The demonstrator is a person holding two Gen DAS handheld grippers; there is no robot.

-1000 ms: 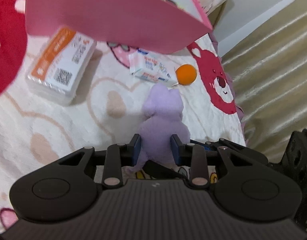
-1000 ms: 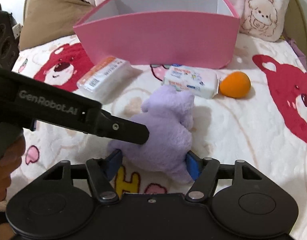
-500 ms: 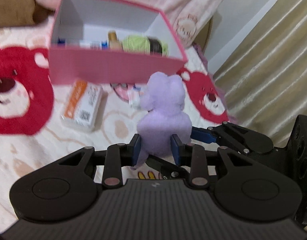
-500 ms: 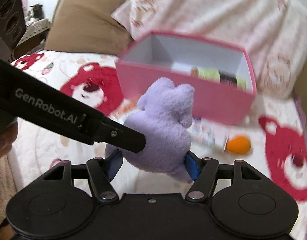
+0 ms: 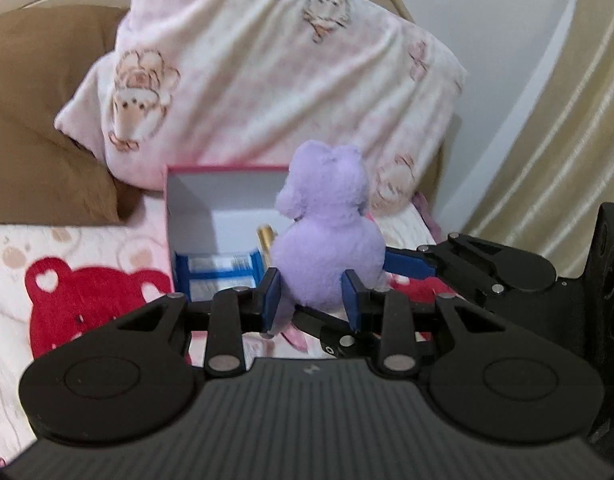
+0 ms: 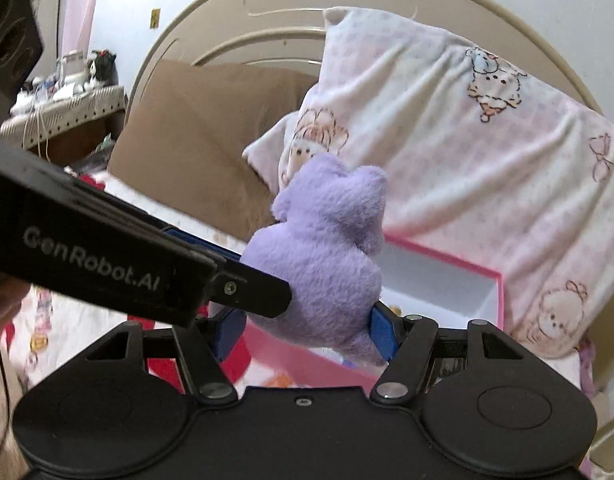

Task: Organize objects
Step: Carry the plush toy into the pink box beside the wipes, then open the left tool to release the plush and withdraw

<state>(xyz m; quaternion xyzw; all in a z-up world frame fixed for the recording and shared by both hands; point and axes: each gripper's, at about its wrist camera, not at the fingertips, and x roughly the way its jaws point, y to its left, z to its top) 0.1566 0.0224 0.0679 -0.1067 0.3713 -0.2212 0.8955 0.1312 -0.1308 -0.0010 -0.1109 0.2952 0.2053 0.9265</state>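
Now plush toy point(image 5: 327, 240) apparently lifted higher.

A home bedroom. A bed with a curved beige headboard point(image 6: 299, 12) stands at the far side, a brown pillow point(image 6: 195, 128) and a pink cartoon-print pillow point(image 5: 267, 72) propped against it. A bear-patterned blanket point(image 5: 79, 296) covers the mattress; pale curtains point(image 5: 567, 128) hang on the right.

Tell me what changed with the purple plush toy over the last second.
The purple plush toy was lifted off the bedspread and now hangs above the pink box. Nothing was let go: the left hand-held gripper and right hand-held gripper both stay clamped on it.
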